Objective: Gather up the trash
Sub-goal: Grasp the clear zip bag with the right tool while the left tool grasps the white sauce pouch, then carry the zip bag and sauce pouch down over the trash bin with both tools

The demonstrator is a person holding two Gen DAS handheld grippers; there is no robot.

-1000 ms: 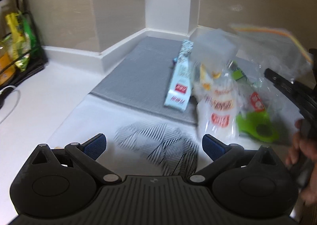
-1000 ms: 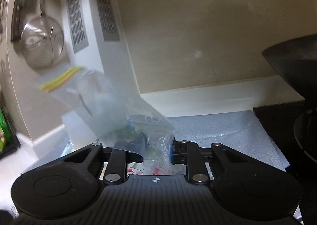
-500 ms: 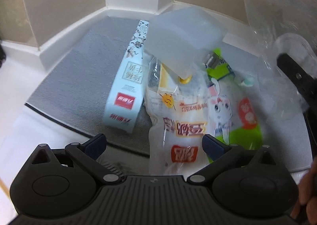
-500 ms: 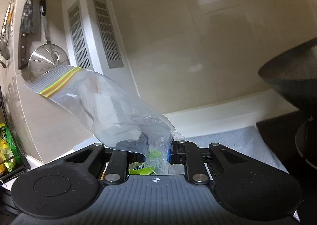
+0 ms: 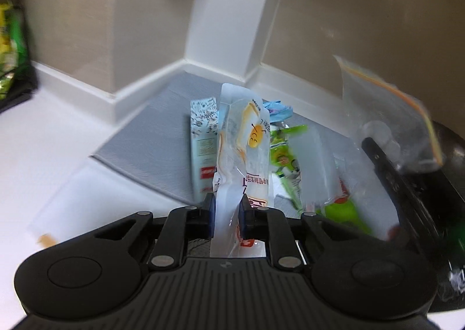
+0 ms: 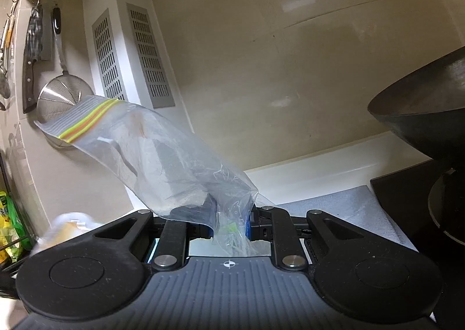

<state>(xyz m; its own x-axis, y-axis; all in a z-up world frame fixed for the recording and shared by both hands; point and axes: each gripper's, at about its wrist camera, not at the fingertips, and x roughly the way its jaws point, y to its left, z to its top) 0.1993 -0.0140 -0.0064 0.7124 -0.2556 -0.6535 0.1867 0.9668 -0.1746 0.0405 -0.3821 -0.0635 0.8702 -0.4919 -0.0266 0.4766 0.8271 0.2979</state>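
While the clear snack wrapper (image 5: 247, 152) stands up above the grey mat (image 5: 154, 138), the left gripper (image 5: 226, 218) has its jaws narrow, clamped on its lower end. The right gripper (image 6: 229, 224) pinches the zip bag (image 6: 145, 152) in nearly closed jaws, lifted over the bench (image 5: 43, 155).

1. Both views are showing soft, even indoor light; the tiled wall (image 6: 305, 68) is glowing warm beige, and pale patches of glare are sitting high on it in the right wrist view.
2. The left wrist view is smearing with motion blur; the snack wrapper (image 5: 250, 152) and the zip bag (image 5: 389, 120) are reading soft, and the rack of packets (image 5: 11, 48) at the left edge is streaking.
3. The right wrist view is staying sharper; the strainer (image 6: 62, 97) is looking crisp.
4. Fisheye distortion is bending wall lines toward the edges; the corners are darkening.
5. The wok (image 6: 427, 115) is sitting in deep shadow.
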